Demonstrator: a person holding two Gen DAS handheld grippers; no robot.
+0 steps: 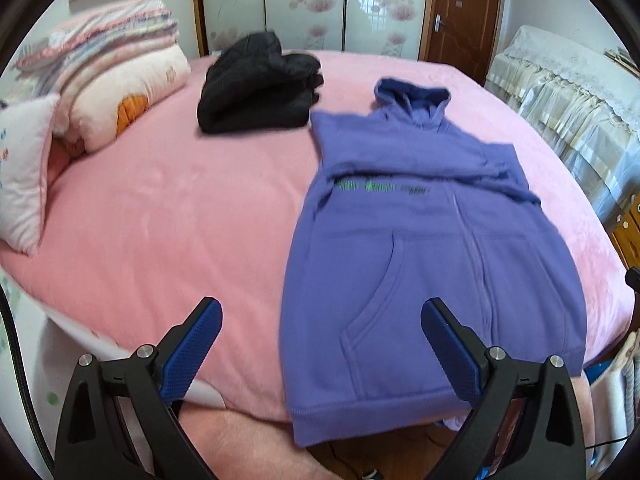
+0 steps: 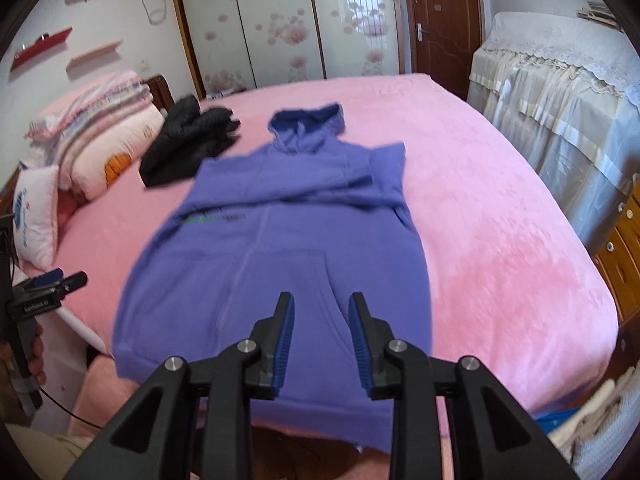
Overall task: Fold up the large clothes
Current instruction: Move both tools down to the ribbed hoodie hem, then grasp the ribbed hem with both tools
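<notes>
Pink fleecy bed carries flat purple hoodie, sleeves folded in; folded black garment beside hood. Left hand-held gripper wide, empty; right hand-held gripper narrowly parted, empty.

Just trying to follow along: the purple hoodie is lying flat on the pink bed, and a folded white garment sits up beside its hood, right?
Not quite. The folded garment is black, not white, as the left wrist view shows. The purple hoodie does lie flat on the pink bed.

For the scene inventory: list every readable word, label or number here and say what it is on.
Purple hoodie chest print: green and dark lettering, too blurred to read.
Left gripper body label: too small to read.
White pillow blue print: not legible.
Nothing else carries text.
</notes>
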